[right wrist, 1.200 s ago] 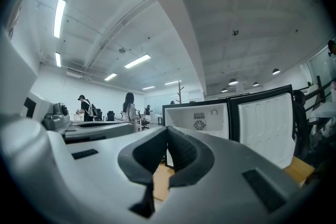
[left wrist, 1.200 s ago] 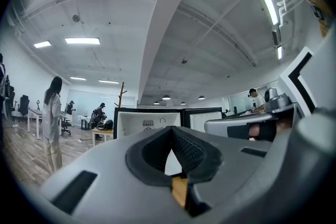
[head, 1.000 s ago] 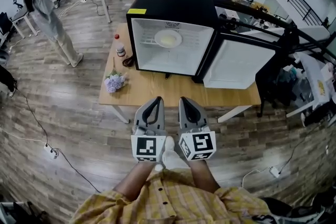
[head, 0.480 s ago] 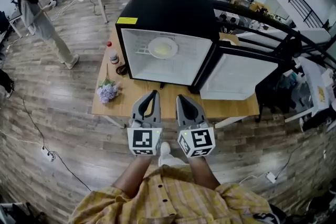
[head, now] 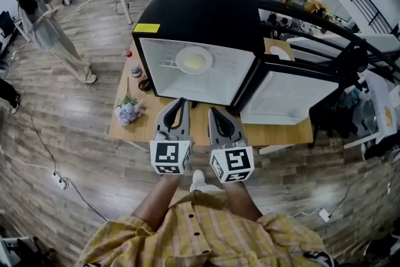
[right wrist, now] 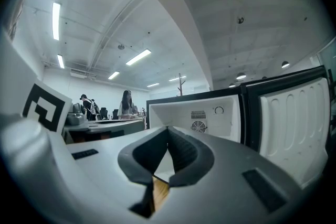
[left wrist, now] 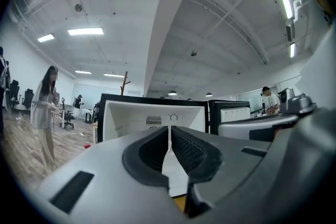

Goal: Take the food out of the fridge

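Observation:
A black mini fridge (head: 200,12) stands on a wooden table (head: 275,132) with its door (head: 284,97) swung open to the right. On the shelf inside the white interior rests a white plate of pale yellow food (head: 194,60). My left gripper (head: 180,102) and right gripper (head: 212,110) are side by side over the table's front edge, pointing level at the fridge opening, a little short of it. Both are shut with nothing between the jaws. The left gripper view shows the shut left gripper (left wrist: 169,129) with the fridge (left wrist: 152,118) ahead; the right gripper view shows the shut right gripper (right wrist: 167,131) with the fridge (right wrist: 205,113) ahead.
Left of the fridge on the table are a red-capped bottle (head: 135,70), a dark small item (head: 145,83) and a bunch of lavender flowers (head: 127,112). A person (head: 39,15) stands on the wooden floor at far left. Desks and black racks crowd the right side.
Both grippers have moved forward together, from in front of the table to over its front edge, and the fridge now looks nearer. The jaws stay shut.

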Demonstrator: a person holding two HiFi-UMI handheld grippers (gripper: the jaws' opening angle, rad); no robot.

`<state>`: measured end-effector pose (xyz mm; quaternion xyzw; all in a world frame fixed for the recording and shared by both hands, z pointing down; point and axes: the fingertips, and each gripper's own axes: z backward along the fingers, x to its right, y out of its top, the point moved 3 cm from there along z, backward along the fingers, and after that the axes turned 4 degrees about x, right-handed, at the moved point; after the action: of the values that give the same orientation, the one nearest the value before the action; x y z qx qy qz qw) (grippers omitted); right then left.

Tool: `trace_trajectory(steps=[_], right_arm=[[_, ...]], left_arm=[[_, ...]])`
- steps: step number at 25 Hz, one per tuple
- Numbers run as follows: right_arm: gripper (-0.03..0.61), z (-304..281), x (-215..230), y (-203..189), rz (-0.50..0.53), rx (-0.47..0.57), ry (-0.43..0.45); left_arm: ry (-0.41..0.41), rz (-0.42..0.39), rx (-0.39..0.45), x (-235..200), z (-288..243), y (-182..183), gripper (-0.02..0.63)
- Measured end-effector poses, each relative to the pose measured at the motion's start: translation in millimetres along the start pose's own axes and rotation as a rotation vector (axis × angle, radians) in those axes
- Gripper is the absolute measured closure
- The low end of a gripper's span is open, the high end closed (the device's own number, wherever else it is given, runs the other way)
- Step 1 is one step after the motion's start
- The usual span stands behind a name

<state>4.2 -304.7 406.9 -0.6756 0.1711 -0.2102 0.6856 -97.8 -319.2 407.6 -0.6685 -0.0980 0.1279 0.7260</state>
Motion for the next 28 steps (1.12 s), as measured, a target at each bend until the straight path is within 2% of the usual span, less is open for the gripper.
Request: trace_trajectory(steps=[4, 7, 9, 11, 15, 17, 24, 28], right_arm=[[0.571, -9, 7, -3, -0.004, -0.014, 0.000], [0.571, -15, 9, -3, 0.005, -0.014, 0.009], [0.571, -18, 10, -3, 0.008, -0.013, 0.011], [0.571, -21, 14, -5, 0.006, -0.014, 0.011], [0.571, -29, 26, -8, 0.002, -0.021, 0.003], [0.571, -33, 30, -9, 0.001, -0.025, 0.001], [0.571, -48, 43, -16, -0.012, -0.038, -0.001], [0.571, -57, 47, -21, -0.017, -0.048, 0.002]], left_arm=[[0.010, 0.067, -0.027, -15, -22, -16, 0.603], [0.011, 0.126, -0.053, -23, -39, -28, 0.532], [0.010, 0.180, -0.069, -27, -50, -38, 0.526], [0.006, 0.290, -0.086, -31, -61, -51, 0.523], [0.018, 0.594, -0.095, -41, -78, -78, 0.522], [0.035, 0.694, -0.086, -48, -84, -85, 0.522], [0.066, 0.895, -0.063, -60, -103, -102, 0.477], [0.078, 1.004, -0.055, -66, -113, -114, 0.476]])
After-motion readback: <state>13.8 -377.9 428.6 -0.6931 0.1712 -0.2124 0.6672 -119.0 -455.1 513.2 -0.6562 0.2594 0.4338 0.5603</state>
